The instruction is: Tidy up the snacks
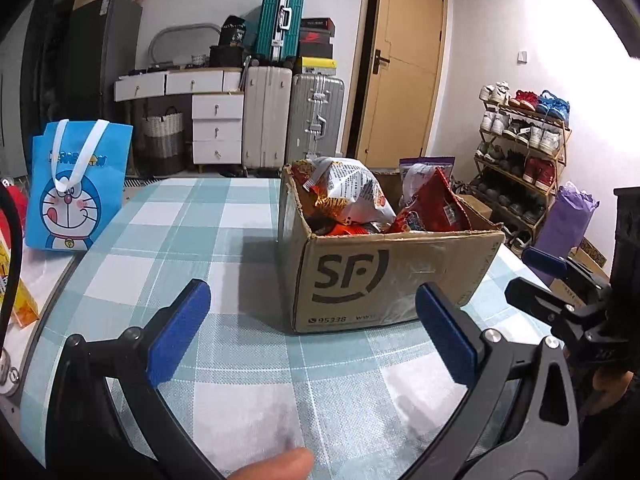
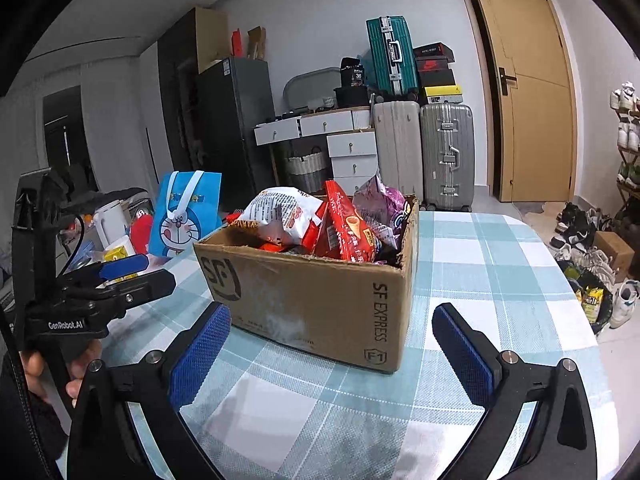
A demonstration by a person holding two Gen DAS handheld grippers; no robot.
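A brown SF Express cardboard box (image 1: 384, 276) (image 2: 320, 296) stands open on the checked tablecloth (image 1: 168, 240). It holds several snack bags: a white bag (image 1: 352, 192) (image 2: 280, 212), a red bag (image 1: 432, 208) (image 2: 344, 228) and a purple bag (image 2: 380, 200). My left gripper (image 1: 312, 332) is open and empty, just in front of the box; it also shows at the left of the right wrist view (image 2: 132, 270). My right gripper (image 2: 332, 352) is open and empty before the box's near corner; it shows at the right of the left wrist view (image 1: 536, 272).
A blue Doraemon tote bag (image 1: 76, 184) (image 2: 186, 212) stands at the table's left. Small items, a yellow box (image 2: 118, 254) and a white kettle (image 2: 110, 220), sit beyond it. Suitcases (image 1: 292, 124), drawers and a shoe rack (image 1: 520, 148) line the room behind.
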